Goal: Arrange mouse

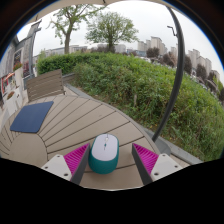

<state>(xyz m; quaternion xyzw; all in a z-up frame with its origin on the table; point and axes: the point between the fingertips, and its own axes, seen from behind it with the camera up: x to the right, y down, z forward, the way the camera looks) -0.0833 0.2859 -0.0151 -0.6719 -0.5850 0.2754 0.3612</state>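
Item: round slatted wooden table (85, 118), pale, outdoors on a terrace; overgrown green bank, trees and city buildings beyond.
Item: wooden slatted chair (45, 84), set just past the table's far edge.
Item: dark blue rectangular mouse mat (32, 116), flat on the table, well apart from the gripper, ahead and to one side.
Item: gripper (103, 158), two fingers with magenta pads (147, 158), spread apart.
Item: white and teal computer mouse (103, 153), oval, between the fingers near the table's near edge; contact with the pads cannot be told.
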